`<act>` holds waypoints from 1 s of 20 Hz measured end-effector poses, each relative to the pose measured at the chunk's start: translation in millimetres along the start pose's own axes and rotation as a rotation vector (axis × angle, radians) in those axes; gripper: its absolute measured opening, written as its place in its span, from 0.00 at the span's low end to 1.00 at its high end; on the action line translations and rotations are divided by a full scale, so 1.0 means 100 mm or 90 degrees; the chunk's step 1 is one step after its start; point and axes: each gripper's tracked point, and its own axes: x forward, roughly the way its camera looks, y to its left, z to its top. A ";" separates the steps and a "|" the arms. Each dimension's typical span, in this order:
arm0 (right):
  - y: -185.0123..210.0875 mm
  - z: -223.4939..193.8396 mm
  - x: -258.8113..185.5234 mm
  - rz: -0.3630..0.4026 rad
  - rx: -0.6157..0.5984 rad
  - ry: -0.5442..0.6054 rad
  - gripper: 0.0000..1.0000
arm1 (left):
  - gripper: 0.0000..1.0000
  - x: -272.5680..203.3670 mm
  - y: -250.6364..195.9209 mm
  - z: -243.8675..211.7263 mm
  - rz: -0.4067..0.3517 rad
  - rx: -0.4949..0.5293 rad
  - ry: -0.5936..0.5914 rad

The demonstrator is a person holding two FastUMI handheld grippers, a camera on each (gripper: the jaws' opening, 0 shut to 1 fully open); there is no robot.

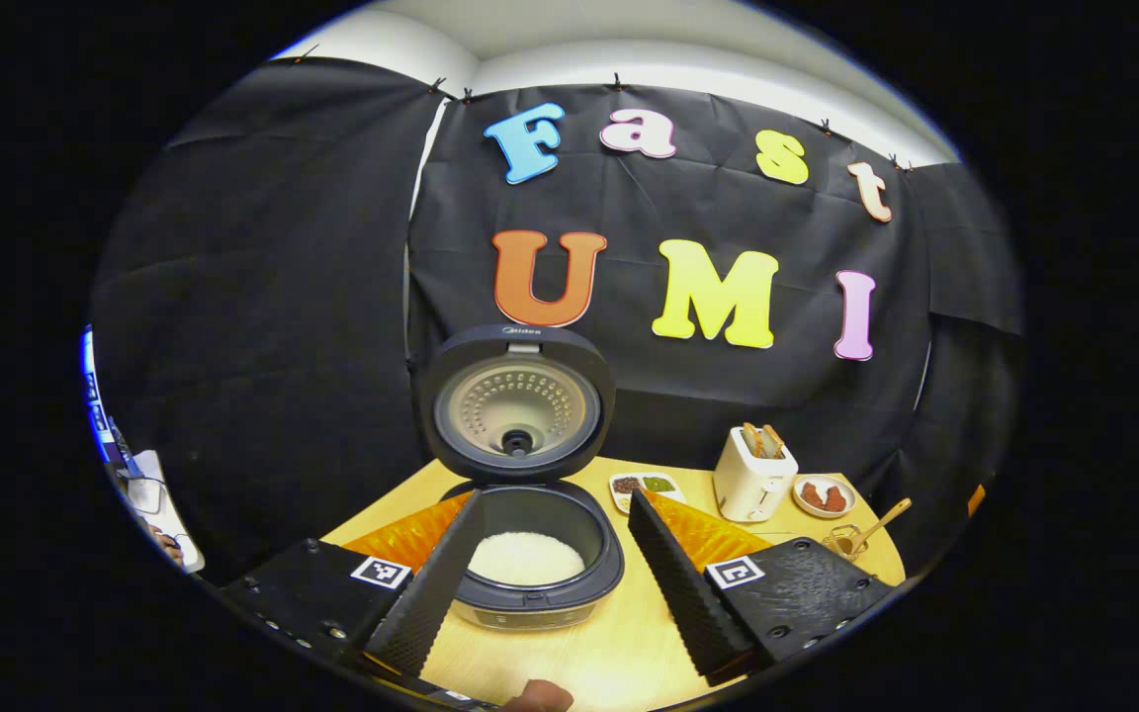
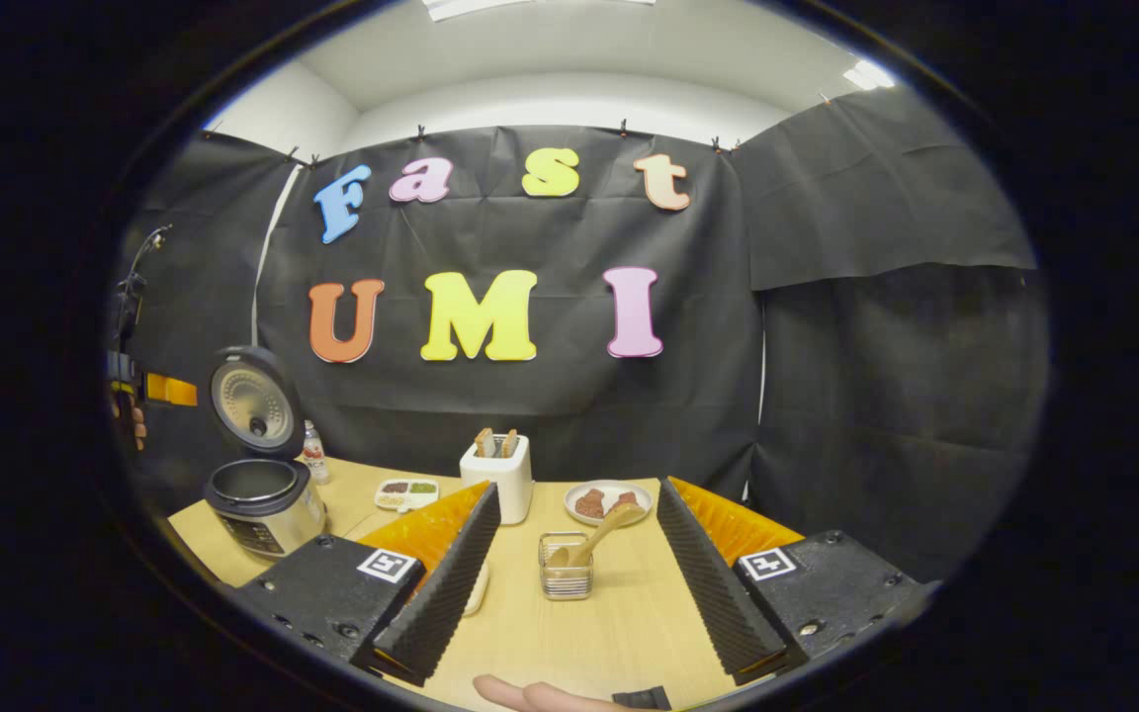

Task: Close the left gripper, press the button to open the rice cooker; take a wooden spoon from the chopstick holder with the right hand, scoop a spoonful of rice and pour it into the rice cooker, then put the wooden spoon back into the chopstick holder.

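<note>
The rice cooker (image 1: 530, 569) stands open on the wooden table, its lid (image 1: 515, 405) raised upright and white rice (image 1: 526, 557) in the pot. My left gripper (image 1: 555, 554) is open, its fingers straddling the cooker's front. In the right gripper view the cooker (image 2: 263, 499) is at far left with its lid up. A wire chopstick holder (image 2: 567, 566) holds a wooden spoon (image 2: 594, 539) leaning right. My right gripper (image 2: 579, 574) is open, with the holder between and just beyond its fingers. The holder (image 1: 841, 544) and spoon (image 1: 881, 522) also appear at right in the left gripper view.
A white toaster (image 2: 502, 477) with bread stands behind the holder. Nearby are a plate of reddish food (image 2: 607, 501), a small divided dish (image 2: 406, 491) and a bottle (image 2: 313, 453) beside the cooker. A fingertip (image 2: 530, 695) shows at the bottom edge. A hand (image 2: 137, 423) shows at far left.
</note>
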 end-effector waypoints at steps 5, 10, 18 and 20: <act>-0.02 -0.02 0.01 -0.010 -0.004 0.002 1.00 | 0.94 -0.29 -0.19 0.04 -0.045 -0.012 -0.027; -0.16 -0.17 0.14 -0.028 0.002 0.009 1.00 | 0.94 -0.56 -0.29 -0.02 -0.057 0.021 -0.059; -0.27 -0.75 0.68 -0.027 0.026 0.053 1.00 | 0.94 -1.06 -0.59 -0.21 -0.088 0.078 -0.125; -0.27 -0.87 0.85 -0.023 0.040 0.064 1.00 | 0.94 -1.13 -0.64 -0.21 -0.085 0.086 -0.144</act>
